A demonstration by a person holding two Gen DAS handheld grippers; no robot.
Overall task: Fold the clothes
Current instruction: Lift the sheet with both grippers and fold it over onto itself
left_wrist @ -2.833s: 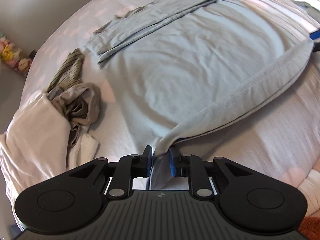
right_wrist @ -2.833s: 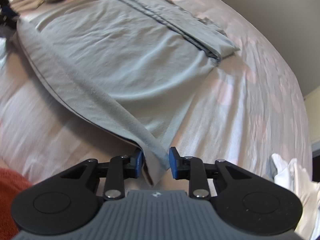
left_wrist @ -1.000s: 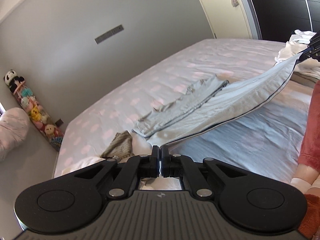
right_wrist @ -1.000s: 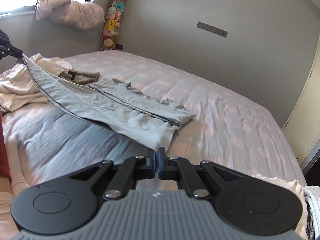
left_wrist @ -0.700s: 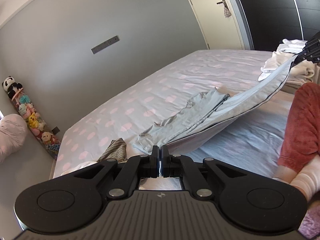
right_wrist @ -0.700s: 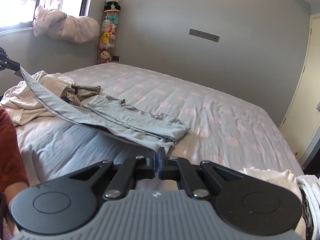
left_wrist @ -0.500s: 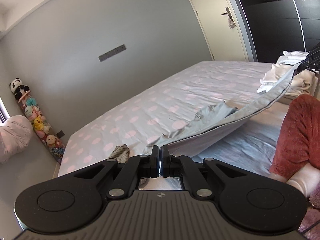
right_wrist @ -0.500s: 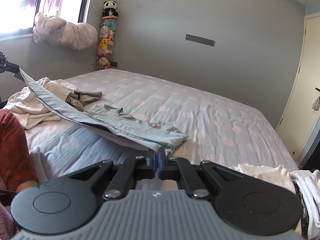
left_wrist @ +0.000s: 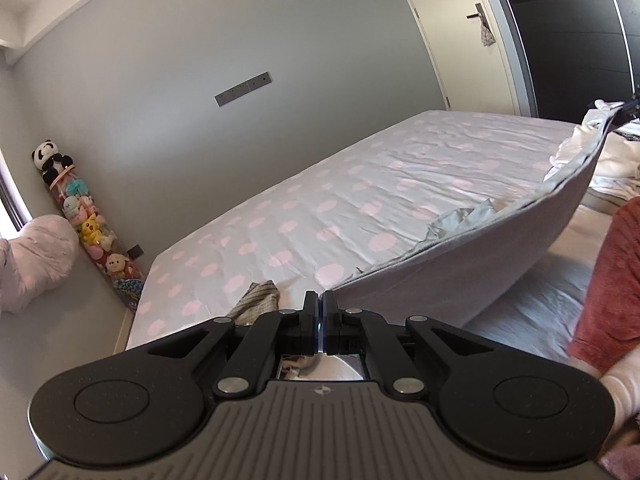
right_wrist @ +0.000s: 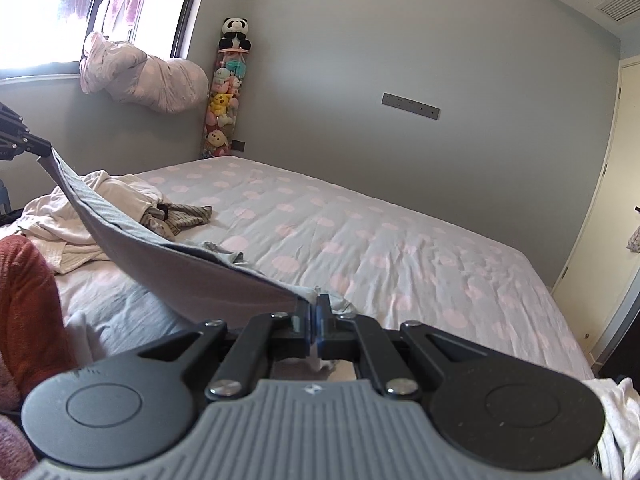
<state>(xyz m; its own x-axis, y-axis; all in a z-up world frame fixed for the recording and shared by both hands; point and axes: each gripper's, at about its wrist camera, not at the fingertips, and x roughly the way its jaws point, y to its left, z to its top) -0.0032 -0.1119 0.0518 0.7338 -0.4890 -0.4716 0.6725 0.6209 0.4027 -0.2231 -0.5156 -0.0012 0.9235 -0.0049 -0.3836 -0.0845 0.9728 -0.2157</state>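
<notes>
Your left tool (left_wrist: 320, 306) is clenched on one corner of the grey garment (left_wrist: 460, 276) and your right tool (right_wrist: 314, 312) grips the other, so the cloth hangs stretched between them above the spotted bed (left_wrist: 360, 208), with crumpled clothes (right_wrist: 104, 196) lying beyond it

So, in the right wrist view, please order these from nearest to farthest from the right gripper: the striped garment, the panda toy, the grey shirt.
1. grey shirt: its corner is clamped in the right gripper.
2. striped garment: on the bed, to the left.
3. panda toy: far corner, against the wall.
</notes>
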